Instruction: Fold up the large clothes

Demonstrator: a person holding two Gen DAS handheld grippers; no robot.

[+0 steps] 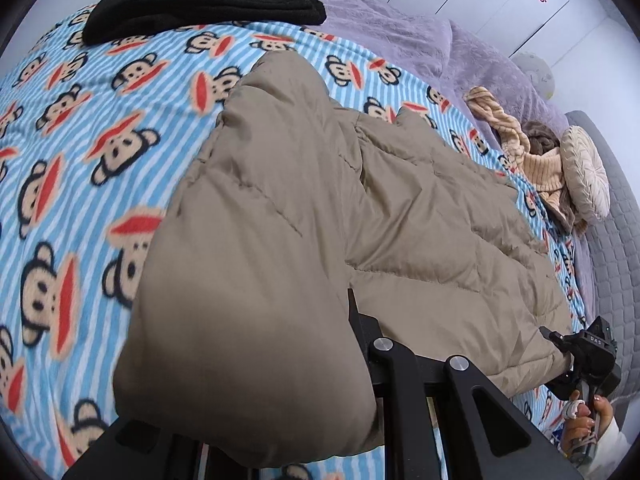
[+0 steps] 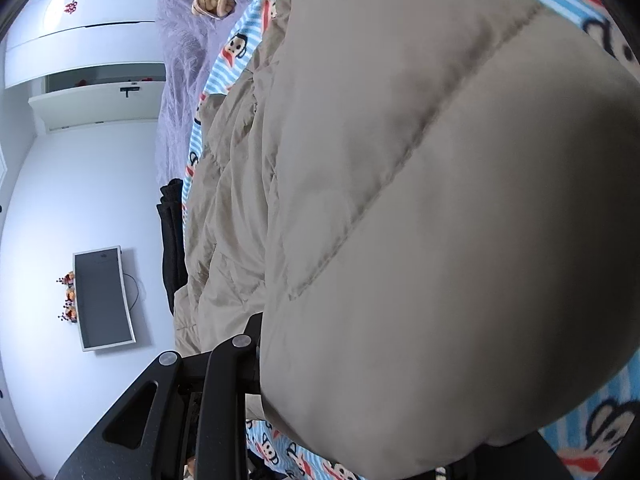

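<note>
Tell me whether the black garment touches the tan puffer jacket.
Apart. The left wrist view shows striped monkey blanket between the black garment and the tan puffer jacket.

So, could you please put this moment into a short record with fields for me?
surface: bed with a monkey-print blanket
garment in work: beige quilted jacket, lying across the blanket
left gripper: shut on the jacket's near edge, its fingers buried in the fabric
right gripper: shut on another part of the jacket's edge
also on the bed: black garment, folded at the far side; tan knit clothes; round cushion; purple cover
</note>
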